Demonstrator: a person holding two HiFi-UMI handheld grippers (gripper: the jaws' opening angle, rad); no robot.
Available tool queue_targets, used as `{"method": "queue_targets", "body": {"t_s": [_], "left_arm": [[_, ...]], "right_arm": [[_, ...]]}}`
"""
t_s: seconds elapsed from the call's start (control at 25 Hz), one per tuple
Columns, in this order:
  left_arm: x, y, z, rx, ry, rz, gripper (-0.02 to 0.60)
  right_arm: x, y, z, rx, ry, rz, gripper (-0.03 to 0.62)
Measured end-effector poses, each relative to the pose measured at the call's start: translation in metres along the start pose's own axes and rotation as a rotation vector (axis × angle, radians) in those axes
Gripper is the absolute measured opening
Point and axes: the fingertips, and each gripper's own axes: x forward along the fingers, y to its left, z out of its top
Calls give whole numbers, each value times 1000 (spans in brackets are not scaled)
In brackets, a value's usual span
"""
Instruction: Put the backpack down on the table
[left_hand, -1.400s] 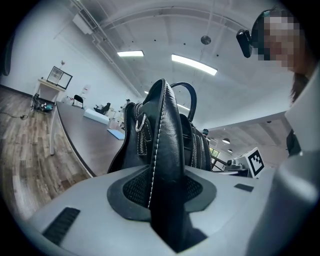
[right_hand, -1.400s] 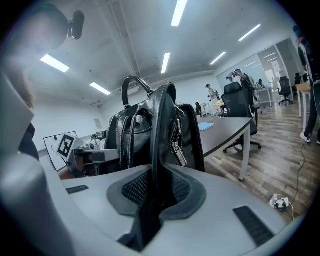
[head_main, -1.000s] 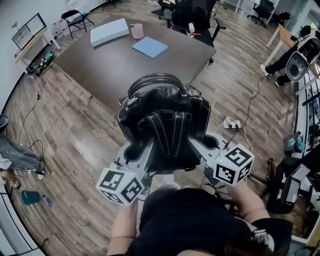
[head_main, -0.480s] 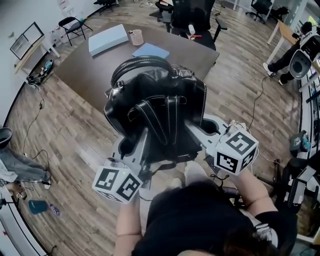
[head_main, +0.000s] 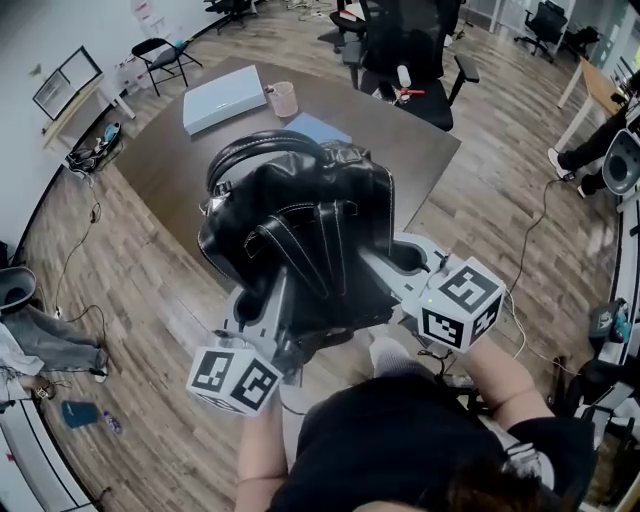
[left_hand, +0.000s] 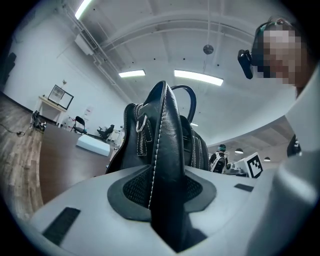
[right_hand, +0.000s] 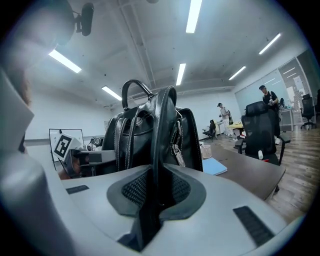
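A black leather backpack (head_main: 300, 230) with white stitching hangs in the air between both grippers, its top handle pointing away from me. It is over the near edge of the dark brown table (head_main: 175, 170). My left gripper (head_main: 262, 305) is shut on the backpack's left side edge (left_hand: 165, 130), which fills the gap between its jaws (left_hand: 162, 200). My right gripper (head_main: 398, 268) is shut on the right side edge (right_hand: 150, 135), which is pinched between its pads (right_hand: 152, 200). The fingertips are hidden under the bag in the head view.
On the table's far part lie a flat light-blue case (head_main: 222, 97), a pink cup (head_main: 284, 99) and a blue folder (head_main: 322, 127) partly behind the bag. A black office chair (head_main: 410, 45) stands at the table's far side. Cables and a folding chair (head_main: 162, 55) are at the left.
Both grippers have carried the backpack forward and slightly up, from above the wooden floor to over the table's near edge. The grip on both sides is unchanged.
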Motion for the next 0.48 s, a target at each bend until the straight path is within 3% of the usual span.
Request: {"method": "queue_targets", "body": {"t_s": [0.48], "left_arm": [[148, 36, 13, -22, -12, 132, 143]], "right_arm": [[71, -146, 35, 0, 46, 105, 67]]}}
